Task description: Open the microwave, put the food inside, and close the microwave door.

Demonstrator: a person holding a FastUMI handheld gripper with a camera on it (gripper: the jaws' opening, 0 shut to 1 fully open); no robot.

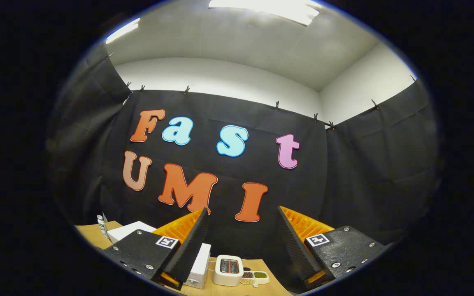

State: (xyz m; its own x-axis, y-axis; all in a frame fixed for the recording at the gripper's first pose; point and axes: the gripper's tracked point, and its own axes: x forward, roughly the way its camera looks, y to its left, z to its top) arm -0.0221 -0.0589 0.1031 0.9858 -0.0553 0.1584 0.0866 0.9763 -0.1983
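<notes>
Tool (239,242) tilted upward, fingers spread wide, nothing between them. Microwave (132,231), a white boxy shape, lay on the wooden table (93,232) far left behind the left finger; door state hidden. Food tray (255,278), small compartments of grains, sat beside a white slotted appliance (228,269) between the fingers.

Gripper (243,242), lower middle of frame: two ribbed, wedge-shaped fingers (189,242), set apart, nothing between. Each sits on a textured block with silver screws and a square black-and-white marker tag (167,241).
</notes>
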